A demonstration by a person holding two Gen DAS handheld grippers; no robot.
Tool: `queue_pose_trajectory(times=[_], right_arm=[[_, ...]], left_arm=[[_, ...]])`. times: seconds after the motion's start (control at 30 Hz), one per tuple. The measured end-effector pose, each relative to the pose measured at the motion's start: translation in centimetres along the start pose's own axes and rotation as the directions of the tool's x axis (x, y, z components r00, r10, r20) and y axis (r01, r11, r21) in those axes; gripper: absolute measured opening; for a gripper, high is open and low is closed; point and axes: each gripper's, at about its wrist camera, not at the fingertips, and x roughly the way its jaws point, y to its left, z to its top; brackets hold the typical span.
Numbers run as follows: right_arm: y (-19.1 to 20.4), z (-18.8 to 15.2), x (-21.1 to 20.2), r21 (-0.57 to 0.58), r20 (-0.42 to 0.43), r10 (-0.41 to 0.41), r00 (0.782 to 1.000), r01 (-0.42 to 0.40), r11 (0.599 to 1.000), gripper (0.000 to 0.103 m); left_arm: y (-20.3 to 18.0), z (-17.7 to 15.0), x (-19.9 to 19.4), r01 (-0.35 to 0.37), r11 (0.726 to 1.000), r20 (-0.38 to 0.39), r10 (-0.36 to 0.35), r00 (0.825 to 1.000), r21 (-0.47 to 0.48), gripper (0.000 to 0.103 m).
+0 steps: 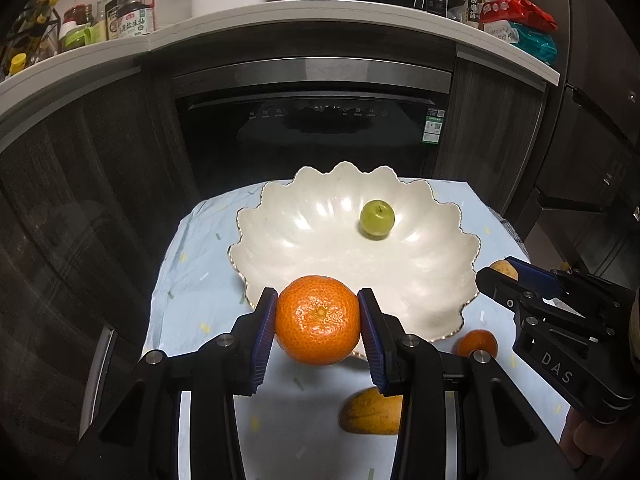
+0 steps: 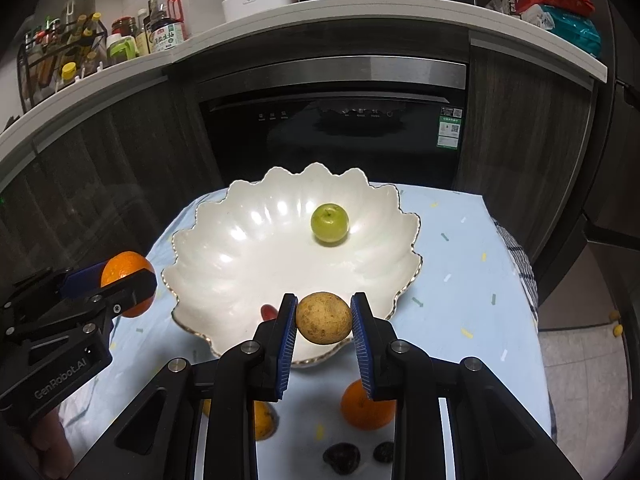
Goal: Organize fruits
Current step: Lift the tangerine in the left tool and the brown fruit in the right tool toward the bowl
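My left gripper (image 1: pixel 318 300) is shut on a mandarin (image 1: pixel 318 324), held just above the near rim of the white scalloped plate (image 1: pixel 320 252). A green fruit (image 1: pixel 377 218) lies in the plate. In the right wrist view, my right gripper (image 2: pixel 325 304) is shut on a brownish-yellow round fruit (image 2: pixel 324 320) over the plate's (image 2: pixel 248 256) front edge. Each gripper shows in the other's view: the right gripper (image 1: pixel 502 270) at the plate's right, the left gripper (image 2: pixel 124 276) at its left. The green fruit (image 2: pixel 329 223) sits right of the plate's middle.
On the light blue cloth (image 2: pixel 460 272) near me lie an orange (image 2: pixel 366 406), a yellow-orange fruit (image 2: pixel 264 420) and two dark fruits (image 2: pixel 342 456). A red thing (image 2: pixel 269 312) peeks out by the plate. A black appliance front (image 1: pixel 320 132) and a counter with bottles (image 1: pixel 132 12) stand behind.
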Motion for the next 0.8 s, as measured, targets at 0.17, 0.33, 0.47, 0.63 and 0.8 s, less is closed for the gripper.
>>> queue_pose_trajectory(times=[0.17,0.33,0.47,0.63,0.8], right_arm=[[-0.2,0.5,0.7,0.000,-0.001,0.001,1.000,-0.001,1.000,0.028],[-0.1,1.1,1.5,-0.004,-0.005,0.002,1.000,-0.002,1.000,0.028],[-0.1,1.3,2.4,-0.008,-0.015,0.004,1.000,-0.004,1.000,0.028],[0.0,1.3,3.3,-0.009,-0.028,0.006,1.000,-0.006,1.000,0.028],[-0.2,1.4,4.0,-0.005,-0.040,0.004,0.999,-0.004,1.000,0.028]], left_arm=[[0.1,0.6,0.8,-0.001,1.000,-0.002,0.001,1.000,0.001,0.040],[0.4,1.4,2.0,-0.004,1.000,-0.007,0.004,1.000,-0.004,0.040],[0.7,1.6,3.2,-0.008,1.000,-0.020,0.008,1.000,-0.005,0.040],[0.9,1.5,4.4,-0.010,1.000,-0.037,0.010,0.999,-0.004,0.040],[0.9,1.3,5.5,-0.008,1.000,-0.057,0.009,0.998,0.004,0.040]])
